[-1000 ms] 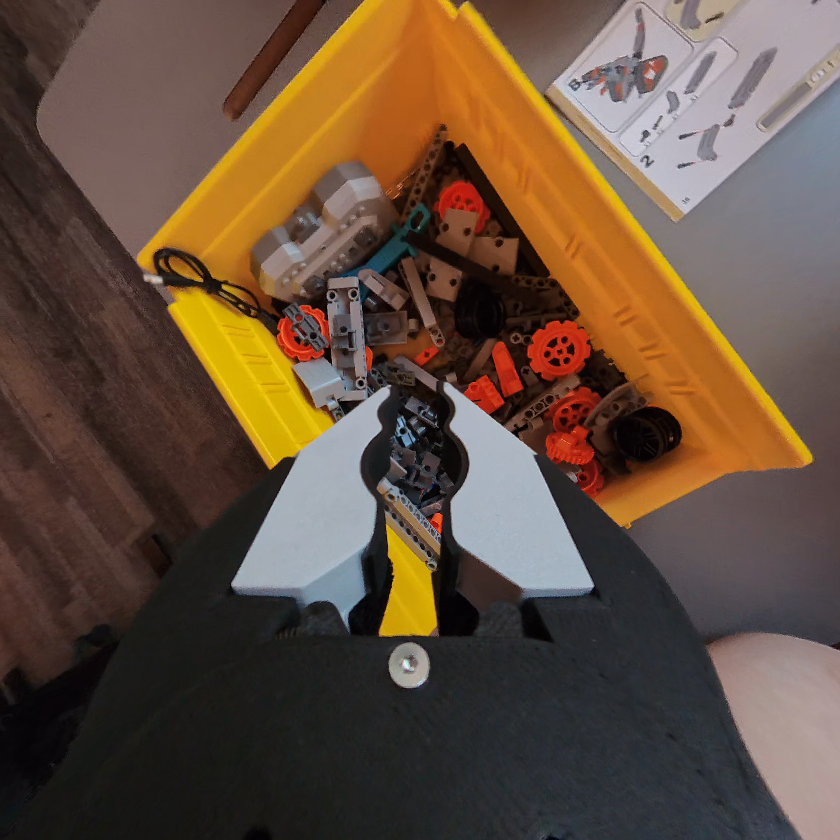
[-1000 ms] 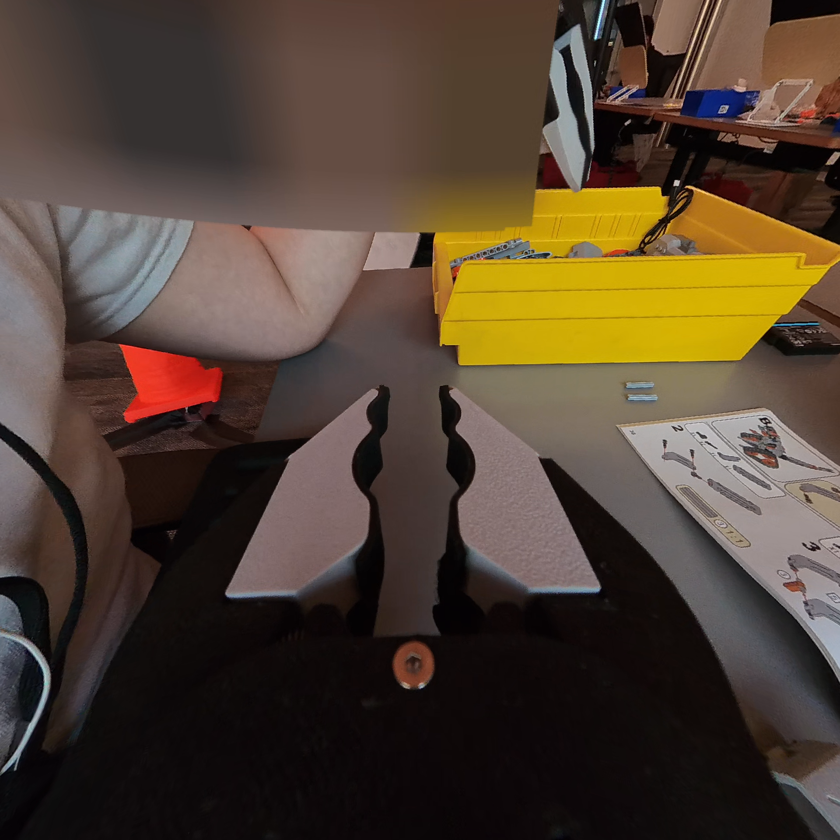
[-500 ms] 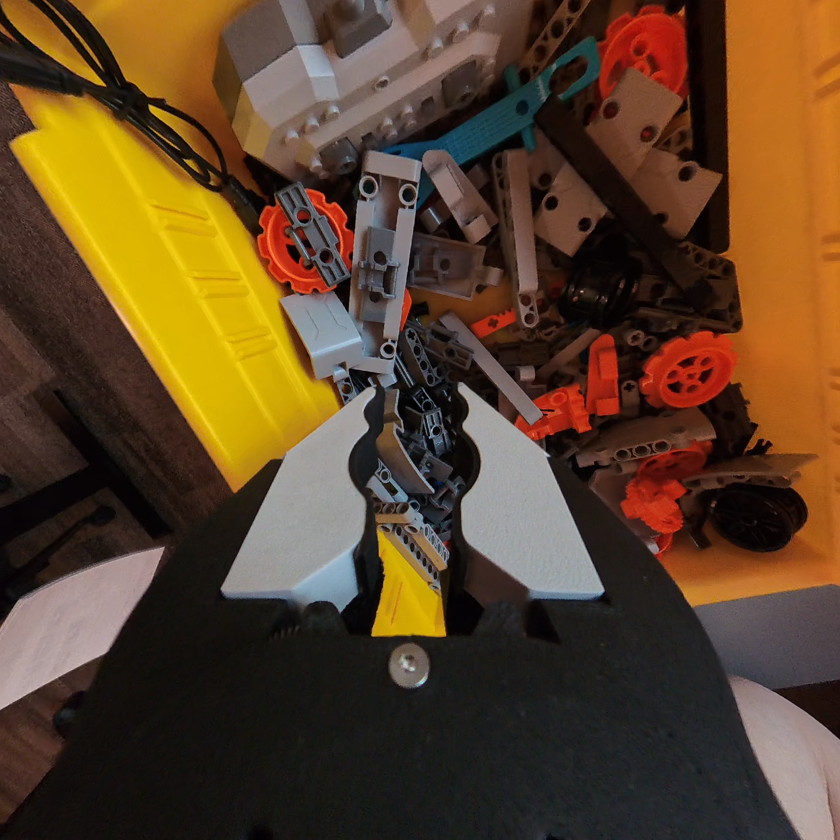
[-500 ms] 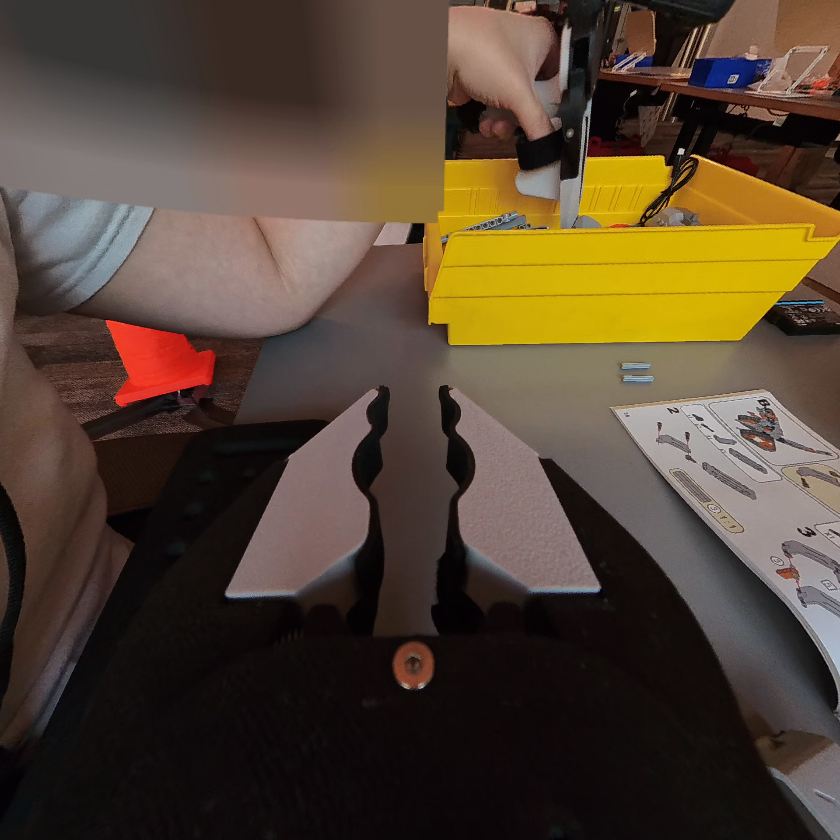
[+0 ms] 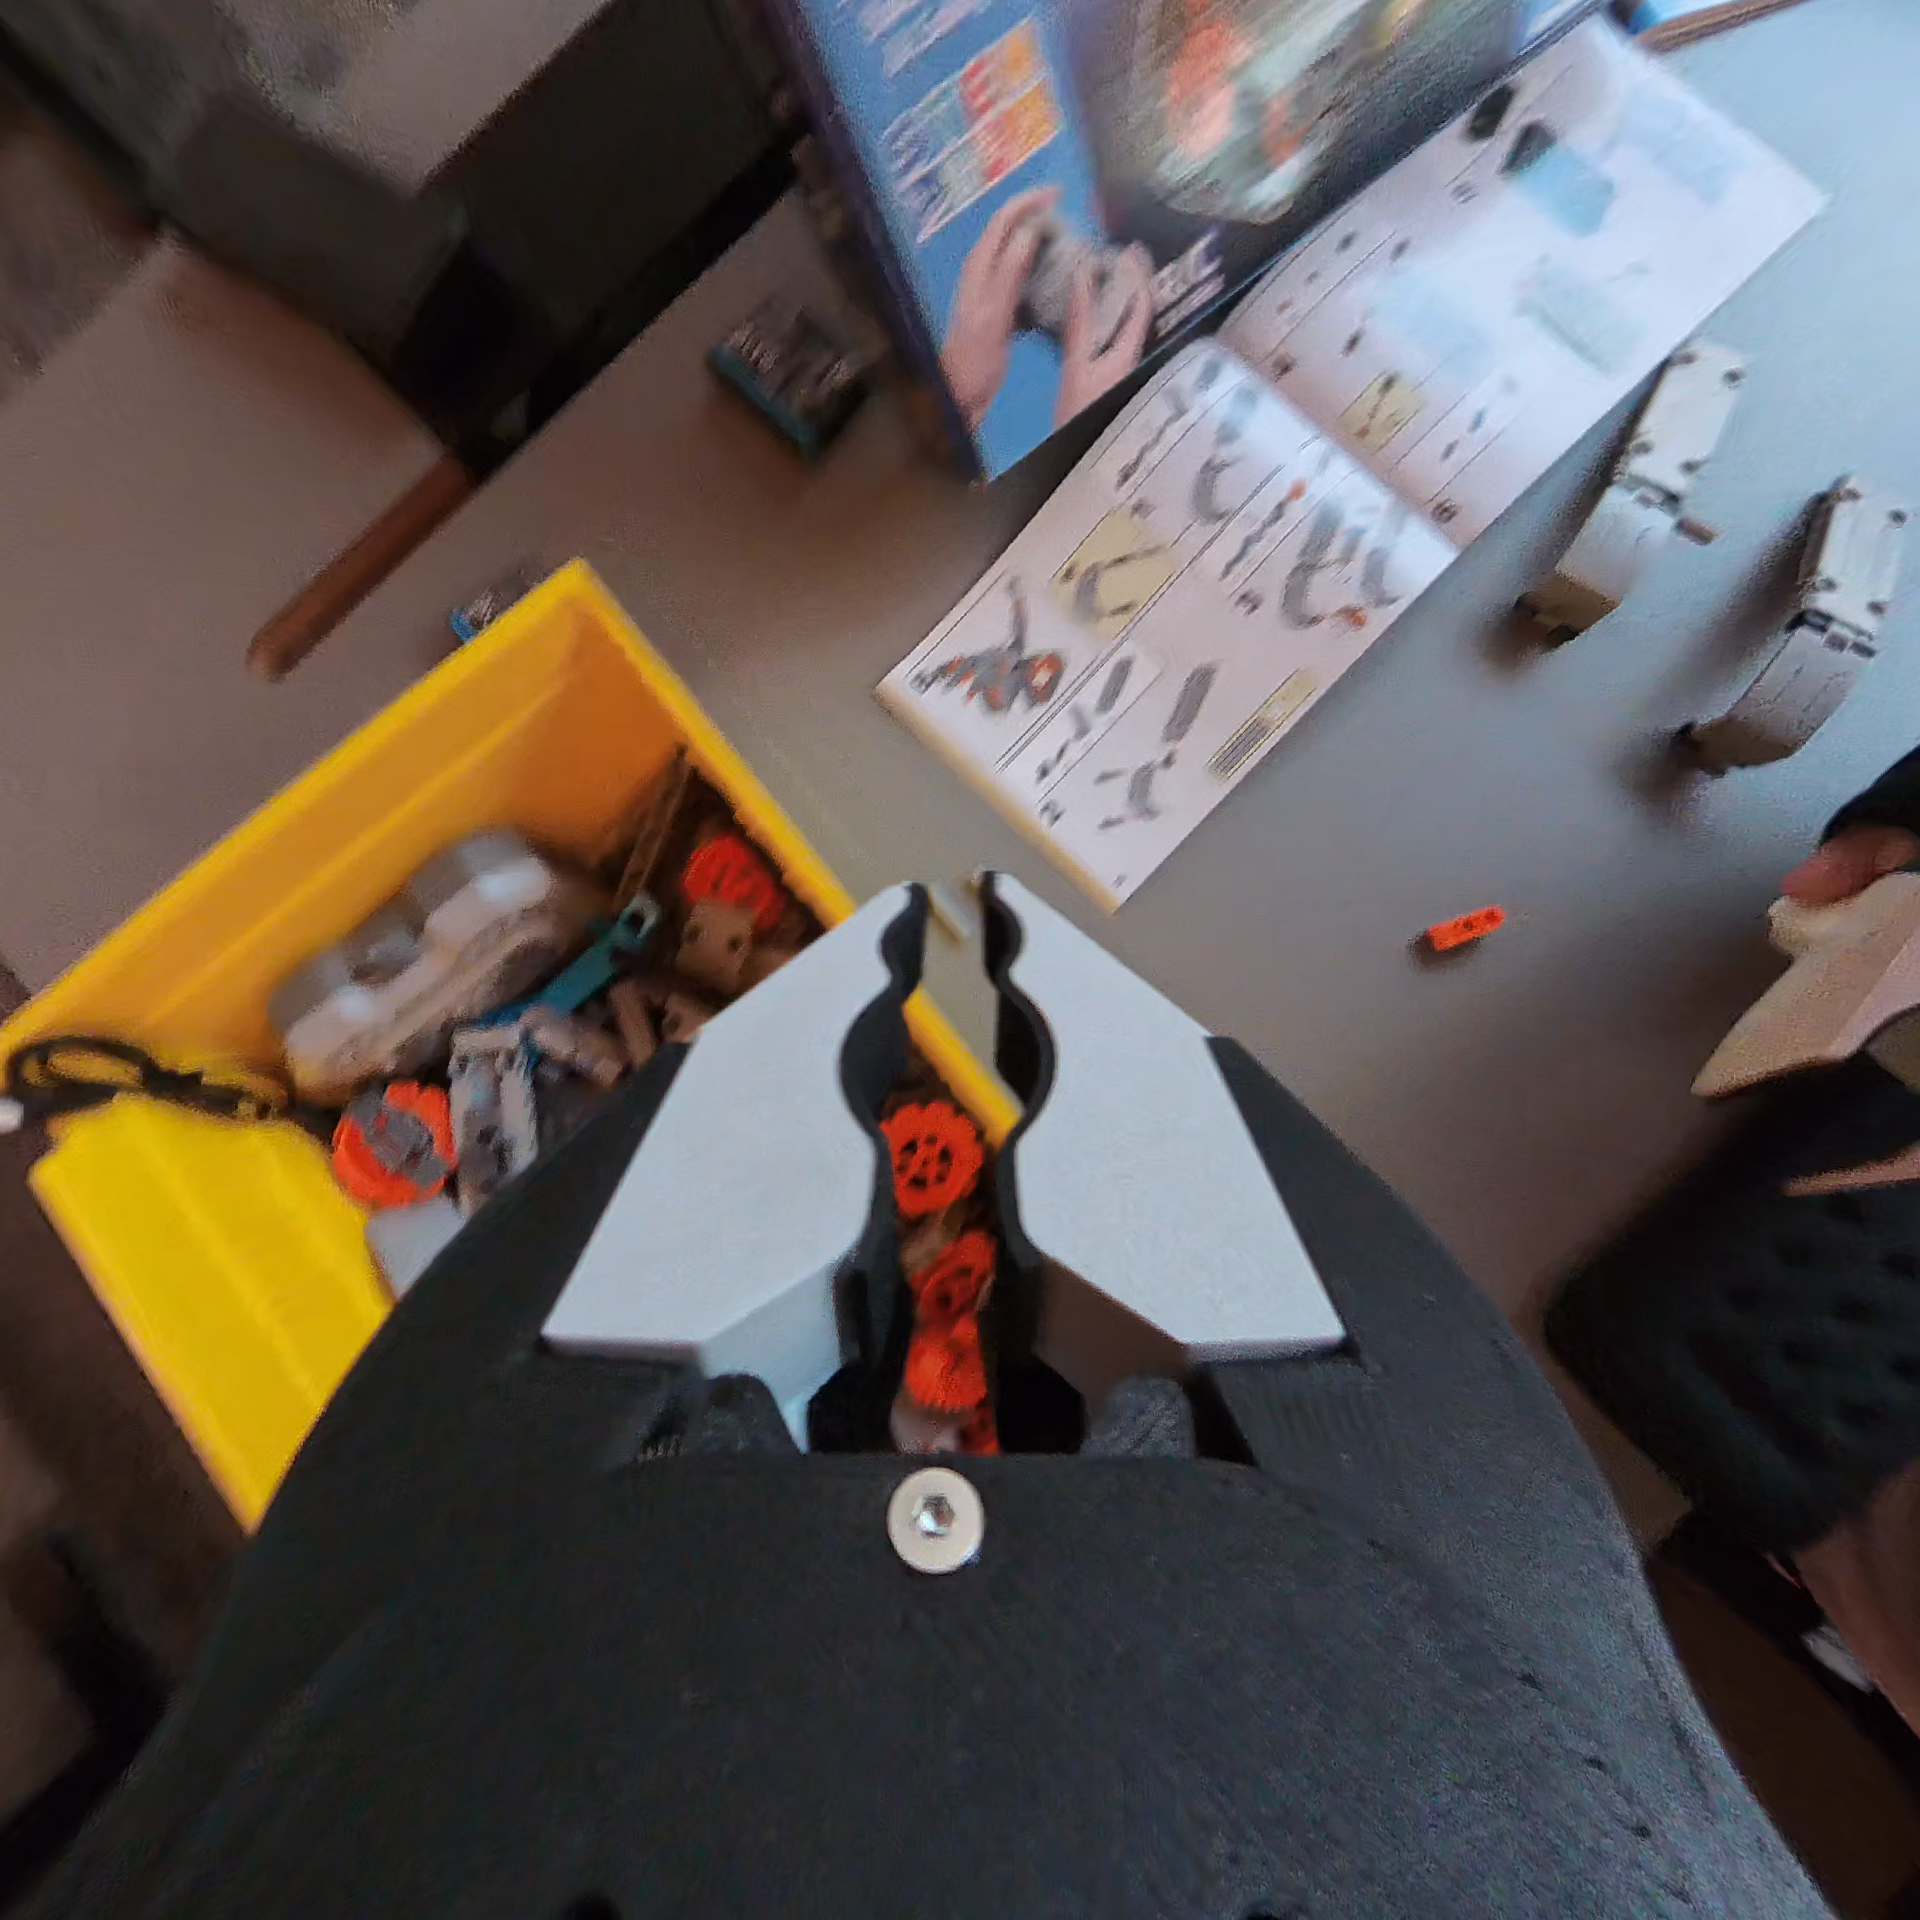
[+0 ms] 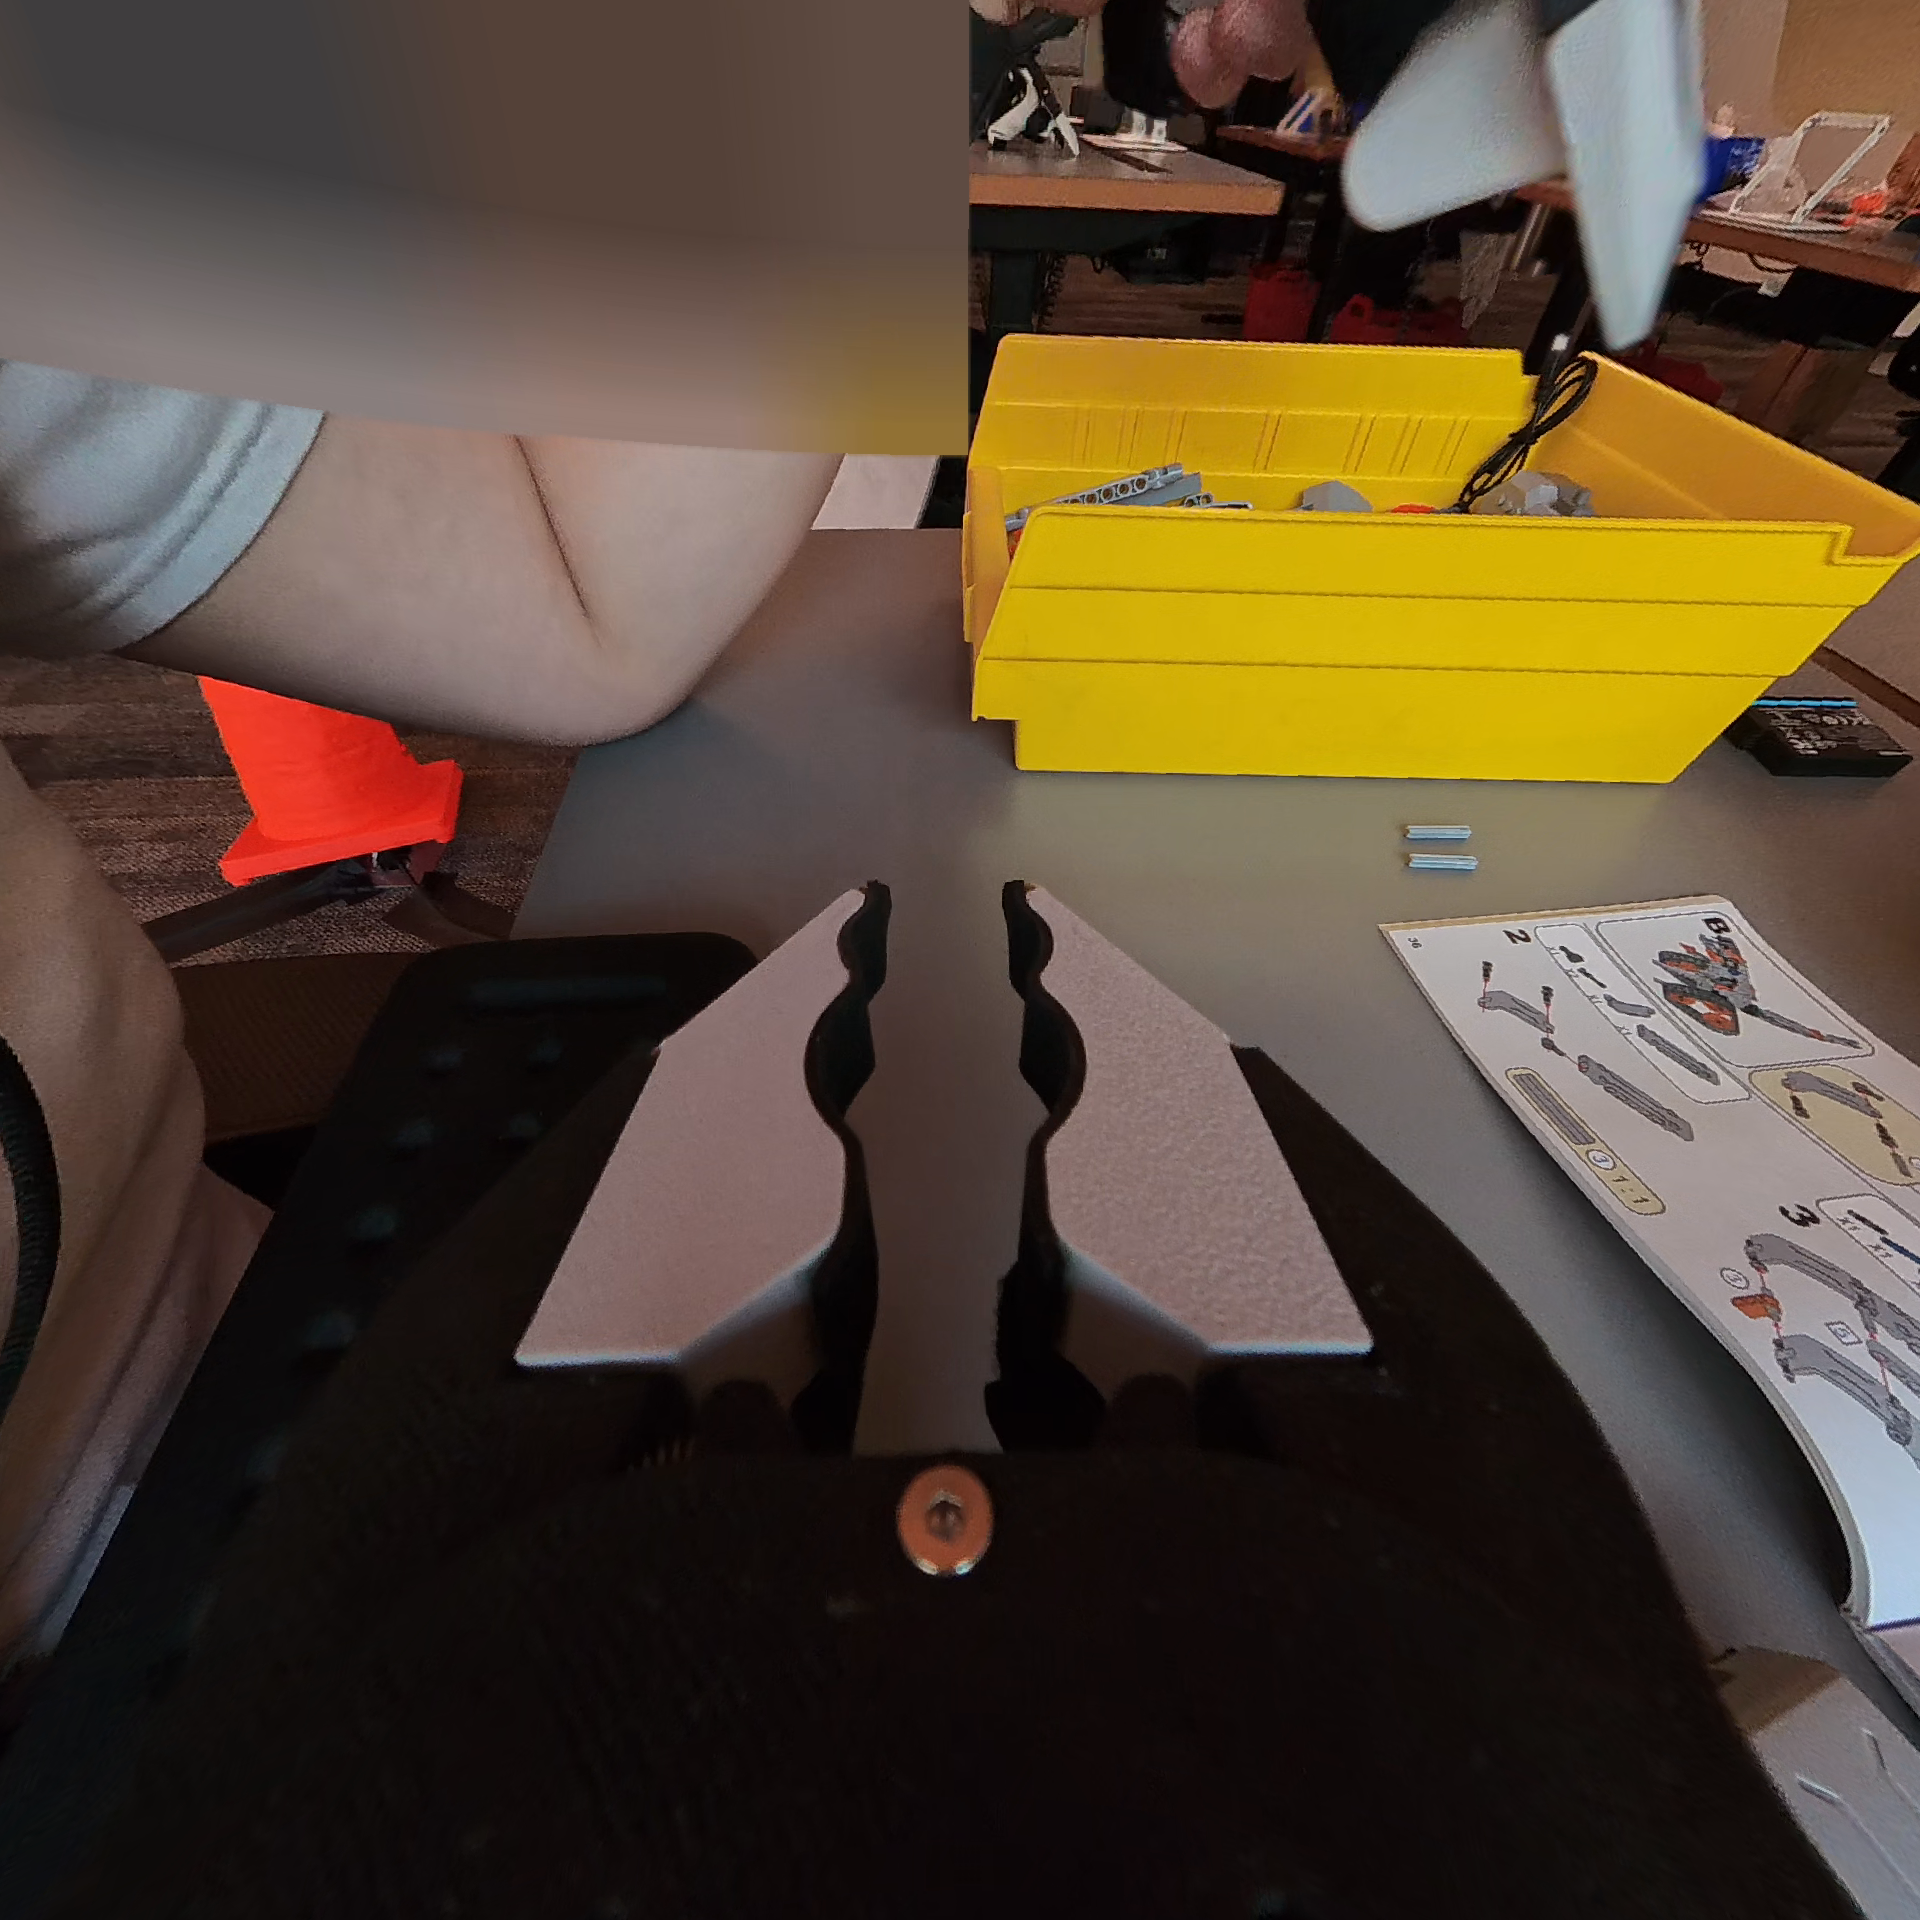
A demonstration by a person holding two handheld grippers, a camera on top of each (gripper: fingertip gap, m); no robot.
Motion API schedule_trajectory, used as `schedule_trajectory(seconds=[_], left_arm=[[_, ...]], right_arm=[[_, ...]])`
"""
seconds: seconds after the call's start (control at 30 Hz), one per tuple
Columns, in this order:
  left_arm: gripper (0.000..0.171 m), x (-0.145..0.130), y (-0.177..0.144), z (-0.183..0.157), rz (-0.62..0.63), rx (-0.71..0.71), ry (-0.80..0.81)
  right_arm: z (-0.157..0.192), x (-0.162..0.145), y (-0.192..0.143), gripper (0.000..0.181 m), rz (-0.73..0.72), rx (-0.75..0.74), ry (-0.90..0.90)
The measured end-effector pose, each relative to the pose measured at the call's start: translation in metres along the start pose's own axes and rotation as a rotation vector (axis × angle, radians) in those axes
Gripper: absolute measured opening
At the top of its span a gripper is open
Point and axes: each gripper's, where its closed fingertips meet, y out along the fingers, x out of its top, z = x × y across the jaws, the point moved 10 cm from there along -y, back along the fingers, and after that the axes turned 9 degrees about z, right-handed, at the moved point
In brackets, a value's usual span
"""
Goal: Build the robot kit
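Overhead, left gripper (image 5: 948,902) pinches a small pale piece (image 5: 952,910); right gripper (image 6: 943,902) rests level, jaws parted

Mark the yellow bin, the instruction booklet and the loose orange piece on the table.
yellow bin (image 6: 1403,623), right wrist view, near side wall.
instruction booklet (image 5: 1195,644), left wrist view, middle of open page.
loose orange piece (image 5: 1460,928), left wrist view, its centre.

Left view motion-blurred; right sharp, dim.

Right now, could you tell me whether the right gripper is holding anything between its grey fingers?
No, the right gripper is open and empty, with only the bare grey table showing in the gap between its fingers.
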Motion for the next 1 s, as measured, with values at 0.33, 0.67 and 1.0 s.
schedule_trajectory(seconds=[0.33, 0.67, 1.0], left_arm=[[0.012, 0.026, 0.118, -0.05, 0.446, -0.056, -0.082], [0.021, 0.022, 0.149, -0.035, 0.557, 0.11, -0.172], [0.013, 0.019, 0.147, -0.029, 0.565, 0.145, -0.189]], right_arm=[[0.008, 0.002, -0.001, 0.022, 0.042, -0.023, -0.106], [0.029, 0.004, 0.003, 0.022, 0.082, 0.007, -0.272], [0.027, 0.003, 0.003, 0.023, 0.097, -0.003, -0.281]])
